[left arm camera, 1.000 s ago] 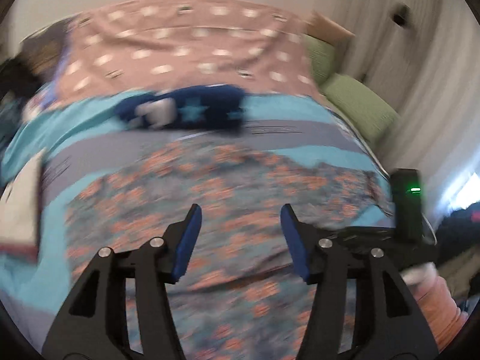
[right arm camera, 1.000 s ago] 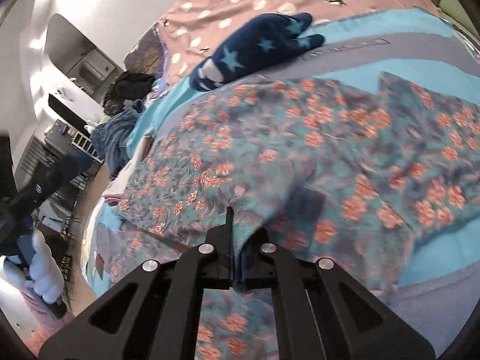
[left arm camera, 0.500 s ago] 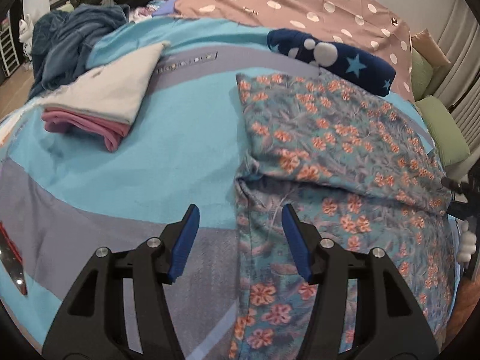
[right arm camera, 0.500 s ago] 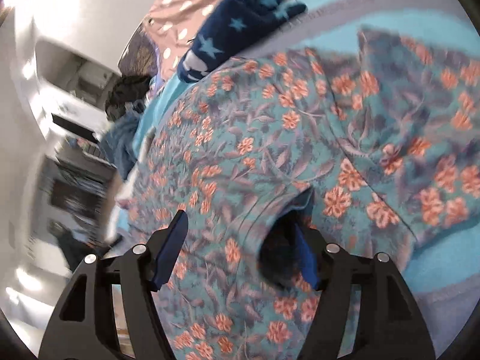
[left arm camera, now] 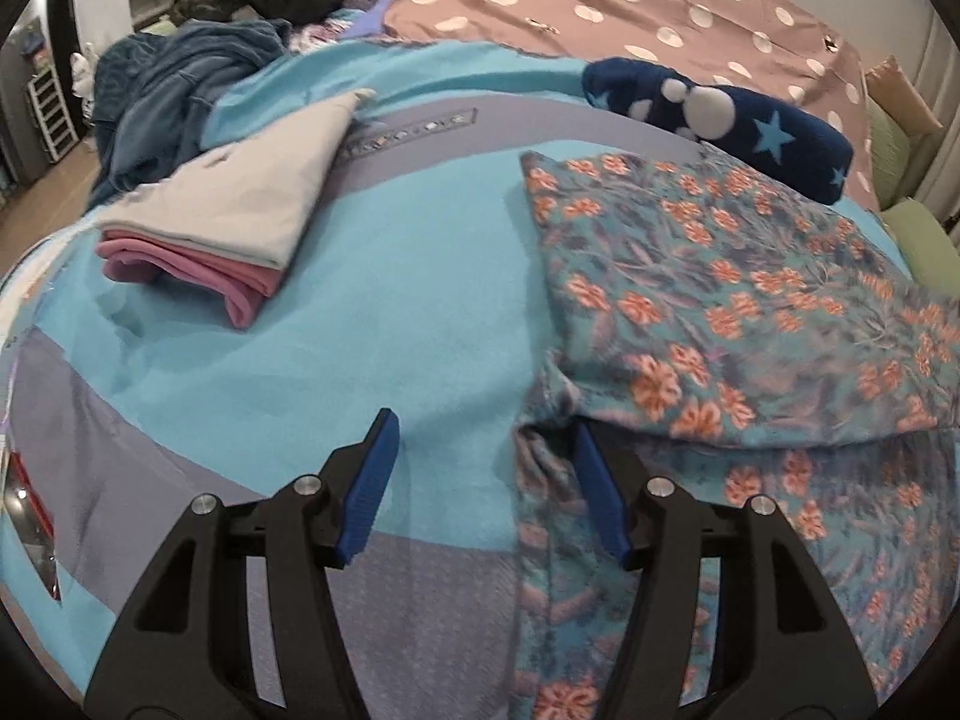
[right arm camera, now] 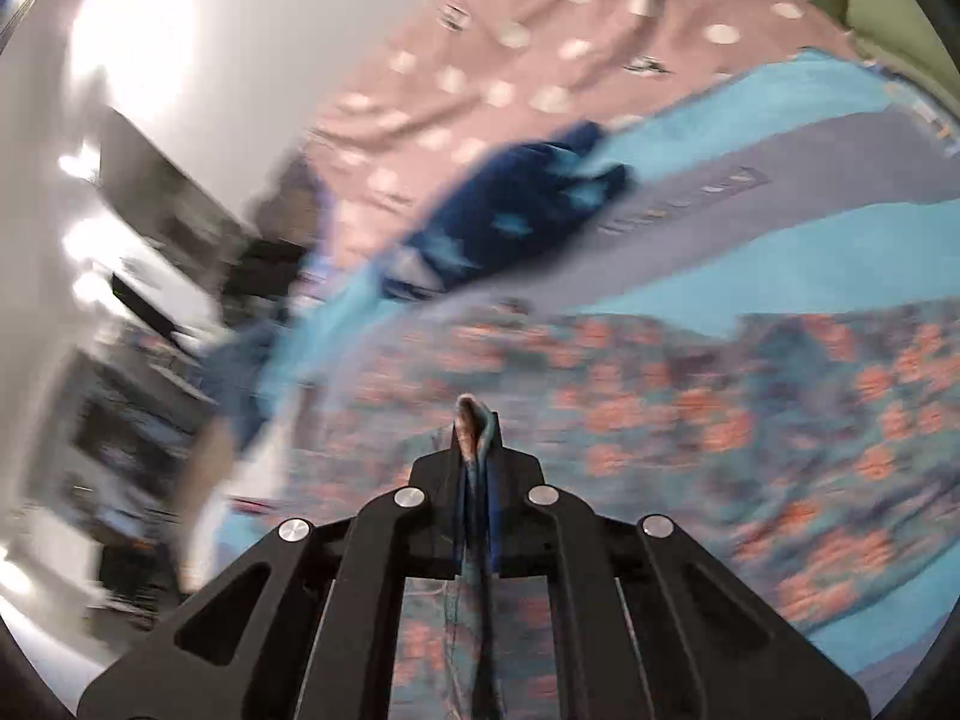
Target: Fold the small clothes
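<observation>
Right tool (right arm camera: 477, 468) gripping floral garment (left arm camera: 750, 300) edge, left tool (left arm camera: 480, 480) released beside it; folding half-done, two folded pieces (left arm camera: 228, 228) stacked far left.

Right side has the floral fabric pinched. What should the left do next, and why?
Probably ease the left gripper rightward and shut it on the floral garment. Its fingers stand open, straddling the garment's left edge at the fold, while the right gripper is shut on a bunch of the same cloth, so a second hold would let both lift together.
</observation>
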The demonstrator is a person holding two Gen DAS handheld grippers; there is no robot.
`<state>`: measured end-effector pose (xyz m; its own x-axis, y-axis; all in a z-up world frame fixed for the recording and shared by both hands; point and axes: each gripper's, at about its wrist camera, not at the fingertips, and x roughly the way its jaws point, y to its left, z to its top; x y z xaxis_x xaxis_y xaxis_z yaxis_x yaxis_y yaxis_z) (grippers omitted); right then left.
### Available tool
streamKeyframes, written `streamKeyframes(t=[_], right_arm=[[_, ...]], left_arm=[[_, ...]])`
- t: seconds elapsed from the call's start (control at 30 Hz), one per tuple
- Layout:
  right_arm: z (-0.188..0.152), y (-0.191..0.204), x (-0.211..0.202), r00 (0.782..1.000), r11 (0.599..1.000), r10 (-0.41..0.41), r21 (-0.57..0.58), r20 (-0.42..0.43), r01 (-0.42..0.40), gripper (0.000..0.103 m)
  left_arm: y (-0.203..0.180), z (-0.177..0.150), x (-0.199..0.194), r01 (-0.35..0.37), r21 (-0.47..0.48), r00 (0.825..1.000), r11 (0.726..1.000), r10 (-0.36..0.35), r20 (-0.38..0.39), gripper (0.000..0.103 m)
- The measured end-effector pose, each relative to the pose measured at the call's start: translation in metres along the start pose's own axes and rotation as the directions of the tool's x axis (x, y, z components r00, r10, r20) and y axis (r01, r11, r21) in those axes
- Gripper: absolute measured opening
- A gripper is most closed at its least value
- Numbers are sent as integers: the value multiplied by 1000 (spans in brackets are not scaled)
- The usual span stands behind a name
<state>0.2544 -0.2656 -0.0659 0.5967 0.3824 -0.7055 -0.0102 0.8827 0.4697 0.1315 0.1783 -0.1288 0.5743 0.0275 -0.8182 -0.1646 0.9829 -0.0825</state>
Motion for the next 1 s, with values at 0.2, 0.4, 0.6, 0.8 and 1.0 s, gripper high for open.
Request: streamKeyframes(t=[0.2,0.4,0.6,0.8,1.0], right_arm=[[-13,-30,12,979,975,-200,93,-31,202,24],[-2,76,16,994,969,-105,-228,-19,98,33],[-18,232,82,985,842,26,-527,-170,-113,38],[-54,344,172,949,725,-35,-661,-313,-191,45],[-82,373,227,931,651,-180,-748,-319,-130,54]], left_arm=[[2,-10,-8,-24,-26,999,999,25,39,52],[4,-12,-10,102,-64,994,993,-99,44,32],[-3,-12,-18,225,-65,973,972,-221,71,38],[3,-4,-19,263,-86,961,961,-254,109,45],[12,1,3,351,-154,936,924,-342,84,37]])
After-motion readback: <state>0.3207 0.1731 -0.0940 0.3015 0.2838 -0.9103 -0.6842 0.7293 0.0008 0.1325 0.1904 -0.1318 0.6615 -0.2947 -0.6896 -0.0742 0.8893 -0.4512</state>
